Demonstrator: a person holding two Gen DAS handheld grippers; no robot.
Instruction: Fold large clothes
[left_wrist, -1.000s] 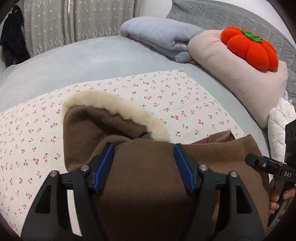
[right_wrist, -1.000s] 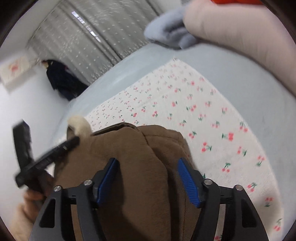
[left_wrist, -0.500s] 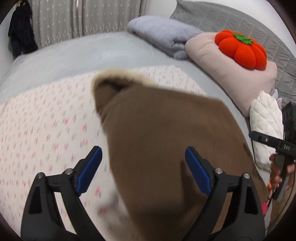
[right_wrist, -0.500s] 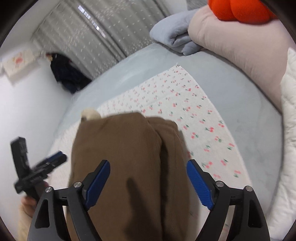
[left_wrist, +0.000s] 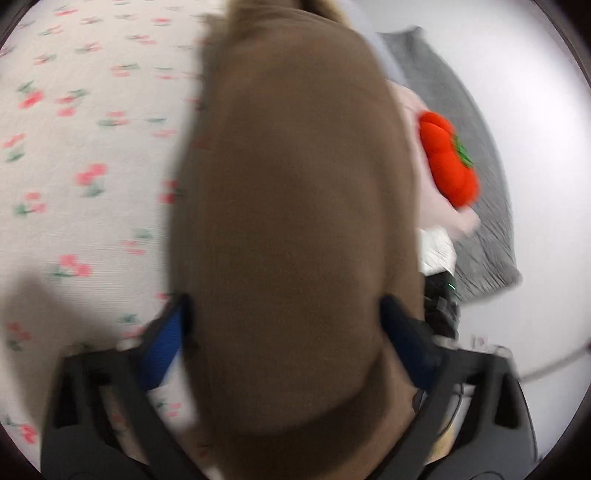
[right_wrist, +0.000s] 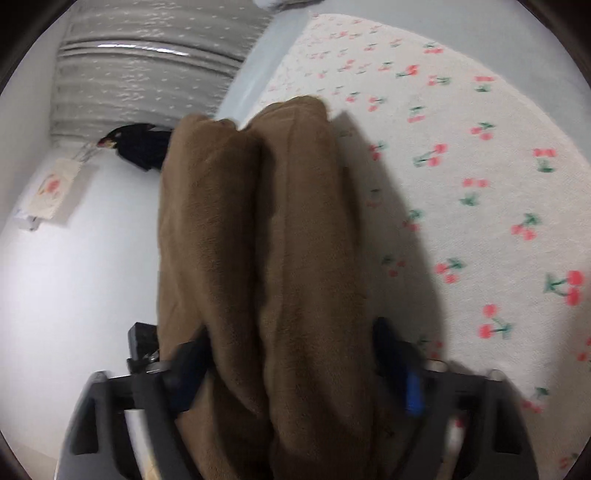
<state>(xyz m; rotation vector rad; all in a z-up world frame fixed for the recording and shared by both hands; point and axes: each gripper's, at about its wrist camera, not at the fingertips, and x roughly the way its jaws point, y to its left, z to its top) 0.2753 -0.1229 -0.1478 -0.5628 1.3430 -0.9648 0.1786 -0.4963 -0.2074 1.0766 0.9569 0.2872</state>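
Note:
A folded brown coat (left_wrist: 295, 184) with a cream fur hood edge fills the left wrist view, blurred by motion. My left gripper (left_wrist: 284, 332) straddles its near end; the jaws are closing, the blue pads (left_wrist: 162, 343) right at the cloth's sides, and I see no clear pressing. In the right wrist view the same coat (right_wrist: 258, 221) shows as two thick rolls running away from me. My right gripper (right_wrist: 288, 354) is closing on them, and its pads squeeze the bundle from both sides. Below lies the cherry-print sheet (right_wrist: 461, 166).
An orange pumpkin cushion (left_wrist: 447, 162) rests on a pink pillow beside a grey quilt (left_wrist: 461, 110) at the right. A white quilted item (left_wrist: 437, 247) lies near it. Dotted curtains (right_wrist: 140, 74) and a dark hanging garment (right_wrist: 144, 147) stand beyond the bed.
Both grippers opened wide around the coat, then narrowed again. Both views have rolled and dipped; the coat now fills the space between each pair of jaws, and the right pads press on it.

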